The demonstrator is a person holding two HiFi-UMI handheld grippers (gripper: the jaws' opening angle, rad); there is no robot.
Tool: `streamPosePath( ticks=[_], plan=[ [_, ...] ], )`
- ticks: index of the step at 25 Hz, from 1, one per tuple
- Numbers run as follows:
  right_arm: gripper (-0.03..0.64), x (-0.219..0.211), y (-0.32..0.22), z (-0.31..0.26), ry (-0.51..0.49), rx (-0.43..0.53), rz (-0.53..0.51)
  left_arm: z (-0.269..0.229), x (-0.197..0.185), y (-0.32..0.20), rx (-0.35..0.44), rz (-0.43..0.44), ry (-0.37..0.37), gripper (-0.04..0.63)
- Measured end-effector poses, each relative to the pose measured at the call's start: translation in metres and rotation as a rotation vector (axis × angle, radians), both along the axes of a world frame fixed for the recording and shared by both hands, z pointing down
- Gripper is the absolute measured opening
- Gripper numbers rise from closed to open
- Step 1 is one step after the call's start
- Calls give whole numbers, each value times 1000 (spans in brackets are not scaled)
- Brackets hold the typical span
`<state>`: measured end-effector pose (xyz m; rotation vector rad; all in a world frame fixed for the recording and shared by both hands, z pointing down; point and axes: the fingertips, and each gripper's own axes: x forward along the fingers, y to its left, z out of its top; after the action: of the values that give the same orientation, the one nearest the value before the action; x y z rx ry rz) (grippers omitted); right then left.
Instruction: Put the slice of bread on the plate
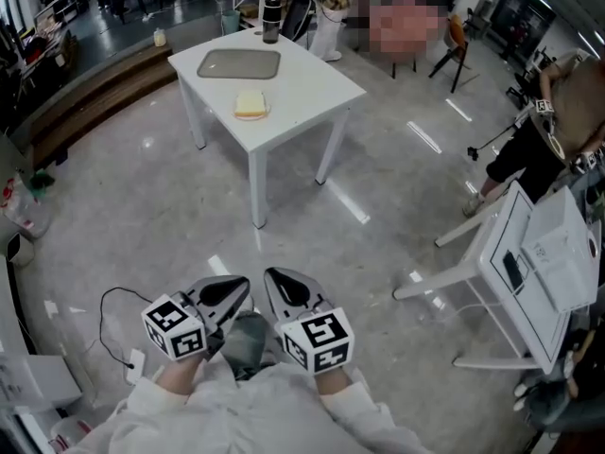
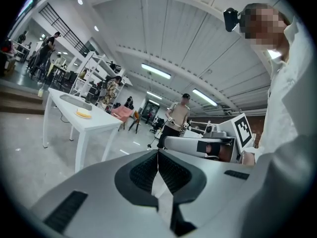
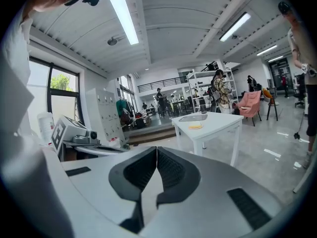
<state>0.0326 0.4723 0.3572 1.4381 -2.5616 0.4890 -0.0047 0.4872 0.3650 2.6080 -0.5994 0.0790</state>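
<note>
A pale slice of bread (image 1: 250, 103) lies near the front edge of a white table (image 1: 312, 88) far ahead of me, seemingly on a small white plate (image 1: 265, 112). It is tiny in the left gripper view, bread (image 2: 83, 114), and in the right gripper view, bread (image 3: 195, 126). My left gripper (image 1: 236, 291) and right gripper (image 1: 282, 287) are held side by side close to my body, well short of the table. Both are shut with nothing between the jaws, as shown by the left gripper (image 2: 158, 153) and right gripper (image 3: 157, 149).
A grey tray (image 1: 238, 63) and a dark bottle (image 1: 271, 19) also stand on the table. A white stand with equipment (image 1: 529, 263) and a person (image 1: 558, 121) are at the right. A cable (image 1: 118, 320) lies on the floor at the left, with a low bench (image 1: 85, 93) beyond.
</note>
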Motion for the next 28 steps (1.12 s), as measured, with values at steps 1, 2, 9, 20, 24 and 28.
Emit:
streamPosePath(
  ticks=[1, 2, 9, 20, 24, 28],
  plan=[
    [15, -2, -12, -1, 3, 2, -1, -1, -1, -12, 0, 3, 3, 9],
    [15, -4, -24, -3, 9, 5, -3, -4, -2, -25, 1, 6, 5, 9],
    [15, -12, -105, -19, 27, 28, 25, -15, -11, -110, 6, 28, 19, 9],
    [15, -21, -204, -9, 26, 8, 89, -16, -23, -213, 12, 84, 7, 9],
    [15, -20, -229, 3, 6, -17, 108, -8, -28, -234, -1, 85, 3, 9],
    [15, -25, -244, 6, -51, -40, 114, 1, -33, -242, -20, 92, 6, 9]
  ],
)
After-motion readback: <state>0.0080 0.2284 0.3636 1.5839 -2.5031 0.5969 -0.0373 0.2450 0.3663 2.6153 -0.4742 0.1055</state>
